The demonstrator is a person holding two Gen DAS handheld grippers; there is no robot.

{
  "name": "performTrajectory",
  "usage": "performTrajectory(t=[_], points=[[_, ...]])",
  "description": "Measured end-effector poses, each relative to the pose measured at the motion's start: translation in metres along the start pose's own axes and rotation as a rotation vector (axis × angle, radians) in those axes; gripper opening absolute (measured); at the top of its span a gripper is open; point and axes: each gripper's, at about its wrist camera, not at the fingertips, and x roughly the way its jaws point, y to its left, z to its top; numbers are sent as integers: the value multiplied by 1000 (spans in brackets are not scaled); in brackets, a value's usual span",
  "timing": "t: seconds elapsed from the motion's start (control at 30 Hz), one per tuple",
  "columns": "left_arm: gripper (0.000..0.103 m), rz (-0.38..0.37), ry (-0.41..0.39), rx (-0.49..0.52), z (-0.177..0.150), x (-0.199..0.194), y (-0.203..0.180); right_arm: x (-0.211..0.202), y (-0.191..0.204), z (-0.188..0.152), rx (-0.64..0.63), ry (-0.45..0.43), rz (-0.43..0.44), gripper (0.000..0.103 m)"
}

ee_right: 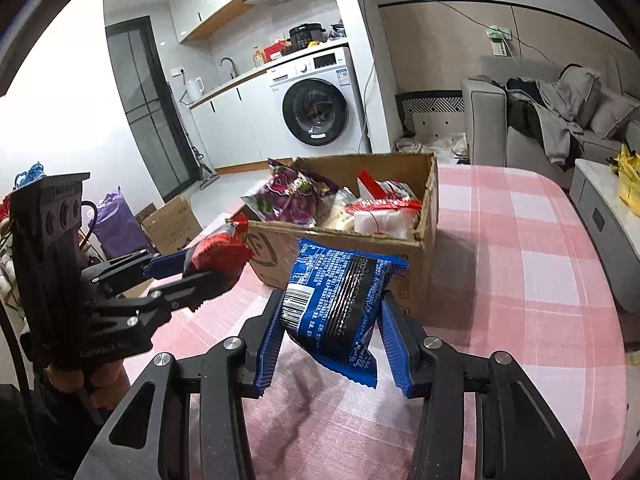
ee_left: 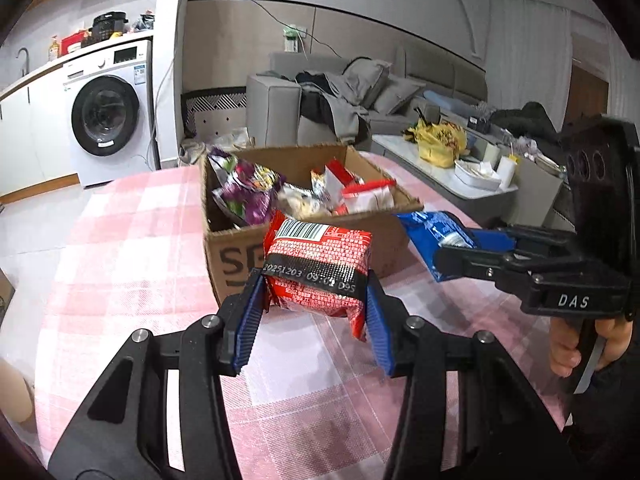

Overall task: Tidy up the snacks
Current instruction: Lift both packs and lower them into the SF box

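Just short of an open cardboard box (ee_left: 304,240) already holding snack bags, the left gripper (ee_left: 316,304) clamps a red snack packet (ee_left: 320,268). Beside it, the right gripper (ee_right: 332,320) pinches a blue snack packet (ee_right: 336,300), both lifted off the pink checked tablecloth (ee_right: 520,260), apparently for dropping over the box's near wall.

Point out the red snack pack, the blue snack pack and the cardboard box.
red snack pack (ee_left: 320,268): left wrist view, on its printed back, near the black date band.
blue snack pack (ee_right: 340,296): right wrist view, on the middle of its back.
cardboard box (ee_right: 416,258): right wrist view, on its front wall.
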Motion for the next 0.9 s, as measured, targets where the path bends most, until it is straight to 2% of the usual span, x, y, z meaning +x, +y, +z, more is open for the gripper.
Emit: performTrajectory(t=[0.37,0.9], points=[[44,30,-50,1,32,-25,5,-13,5,27,-9,-57,-9,46],[44,37,-86,-5,84,2,13,2,-2,79,12,-116,-7,46]])
